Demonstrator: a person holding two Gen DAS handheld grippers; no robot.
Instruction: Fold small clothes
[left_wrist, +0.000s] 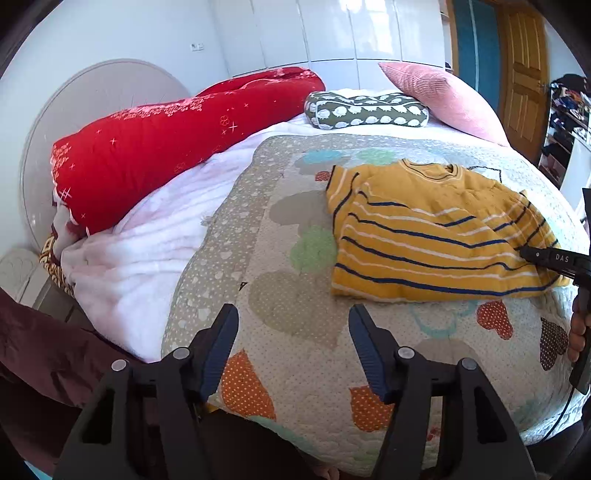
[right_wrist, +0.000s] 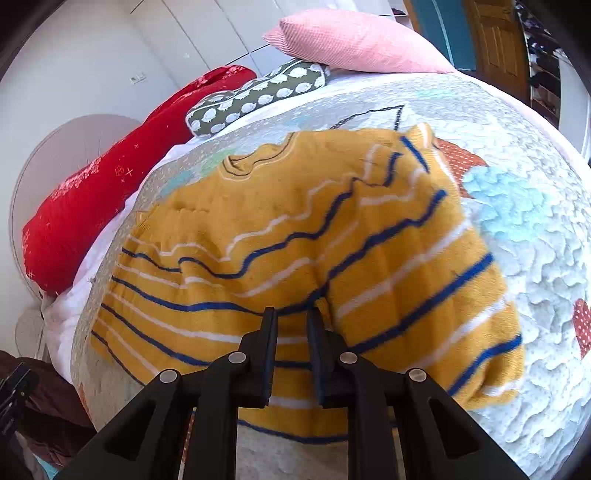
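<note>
I see a bed covered by a quilted bedspread (left_wrist: 280, 236) patterned with dotted hearts in orange, grey, green and pale blue. A small mustard-yellow sweater (left_wrist: 436, 236) with navy and white stripes lies on this bedspread, towards its right side as my left camera shows it, partly folded with one sleeve laid across the body and the neckline pointing to the far end of the bed. My left gripper (left_wrist: 293, 332) hangs above the near edge of the bedspread, its two fingers spread apart with nothing between them, well clear of the sweater. My right gripper (right_wrist: 291, 325) is down on the sweater near its lower hem; its fingers are drawn close together with only a narrow gap, and a fold of yellow knit bunches up at their tips, though I cannot tell for certain whether the cloth is pinched. At the far end of the bed rest a pink pillow (left_wrist: 439, 96) and a small olive cushion (left_wrist: 365, 110) printed with white shapes. Along the left side lies a long red bolster (left_wrist: 166, 147) on a white fleece blanket (left_wrist: 147, 251). A wooden door (left_wrist: 524, 74) stands beyond the far right corner.
</note>
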